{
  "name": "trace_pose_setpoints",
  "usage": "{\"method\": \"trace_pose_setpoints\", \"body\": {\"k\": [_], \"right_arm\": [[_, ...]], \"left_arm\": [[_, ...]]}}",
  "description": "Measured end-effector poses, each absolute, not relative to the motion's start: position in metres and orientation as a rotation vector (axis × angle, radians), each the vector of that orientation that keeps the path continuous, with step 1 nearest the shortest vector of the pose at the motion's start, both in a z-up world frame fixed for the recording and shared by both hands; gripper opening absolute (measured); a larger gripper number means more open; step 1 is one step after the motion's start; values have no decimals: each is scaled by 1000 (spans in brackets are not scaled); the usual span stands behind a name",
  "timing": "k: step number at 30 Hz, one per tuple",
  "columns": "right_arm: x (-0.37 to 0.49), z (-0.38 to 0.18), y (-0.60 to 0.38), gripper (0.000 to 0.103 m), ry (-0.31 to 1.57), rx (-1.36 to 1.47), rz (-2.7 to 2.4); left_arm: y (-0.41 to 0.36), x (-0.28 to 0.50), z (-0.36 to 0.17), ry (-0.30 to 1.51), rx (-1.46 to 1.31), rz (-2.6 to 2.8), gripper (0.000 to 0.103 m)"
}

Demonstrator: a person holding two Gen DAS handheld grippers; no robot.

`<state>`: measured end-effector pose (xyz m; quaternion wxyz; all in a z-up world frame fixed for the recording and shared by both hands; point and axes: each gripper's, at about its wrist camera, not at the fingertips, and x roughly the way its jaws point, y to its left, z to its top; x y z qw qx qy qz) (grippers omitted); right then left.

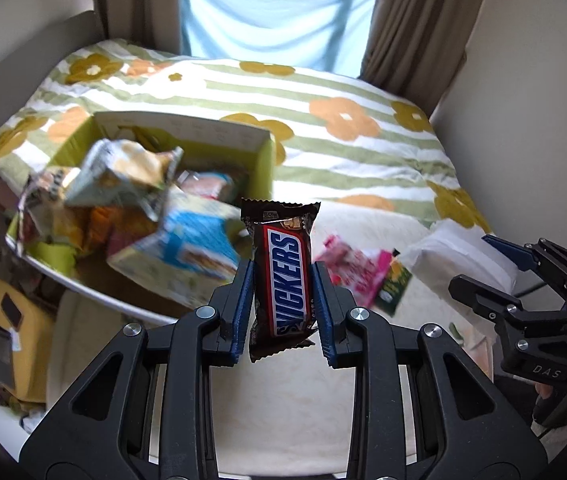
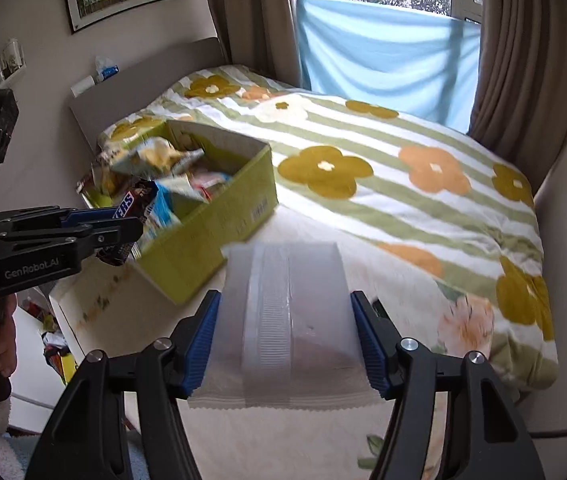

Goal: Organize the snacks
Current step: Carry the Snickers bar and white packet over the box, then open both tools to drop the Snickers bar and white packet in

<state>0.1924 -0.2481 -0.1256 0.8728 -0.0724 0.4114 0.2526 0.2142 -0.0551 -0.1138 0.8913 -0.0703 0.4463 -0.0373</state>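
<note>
1. The Snickers bar [image 1: 283, 276] stands upright in the left tongs [image 1: 283, 300], its long axis running along the fingers, top crimp pointing away from the camera. The blue pads [image 1: 243, 300] press its two long edges, closed tight on it.
2. The white packet [image 2: 291, 320] sits in the right tongs [image 2: 287, 340], plain backing and centre seam facing up, its long axis also running away along the fingers. The pads touch both side edges, the tongs partly open around its width and gripping it.
3. Both snacks hang in the air above the bed [image 2: 423, 208], not resting on anything.
4. The green box [image 2: 207, 232], already heaped with packets, lies ahead and to the left of both tongs. From the right wrist view the left tongs are almost at the box's near corner, so the left hand is the nearer one; the right must travel further left and forward.
5. My guess is the bar goes in first, dropped end-on over the near wall.
6. A pink packet [image 1: 353, 276] and a green one [image 1: 395, 288] lie loose on the bed between the two tongs.
</note>
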Motion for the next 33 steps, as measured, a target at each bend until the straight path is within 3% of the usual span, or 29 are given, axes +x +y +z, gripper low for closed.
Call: {"method": "trace_pose_setpoints", "body": {"k": [11, 22, 24, 25, 26, 27, 33], "right_arm": [[257, -96, -149, 57, 831, -91, 570], [306, -108, -86, 57, 878, -7, 498], [311, -113, -82, 57, 892, 6, 473], [313, -115, -80, 57, 898, 13, 462], [314, -117, -79, 57, 904, 21, 449], [316, -119, -78, 57, 910, 27, 440], [324, -132, -76, 57, 954, 36, 400]], "left_arm": [[57, 279, -96, 913, -173, -68, 26], [121, 364, -114, 1008, -94, -158, 26], [122, 379, -120, 1025, -51, -168, 32], [122, 383, -122, 1027, -36, -174, 56], [123, 387, -124, 1028, -25, -176, 93], [126, 388, -125, 1009, -21, -175, 103], [146, 371, -127, 977, -28, -147, 103]]}}
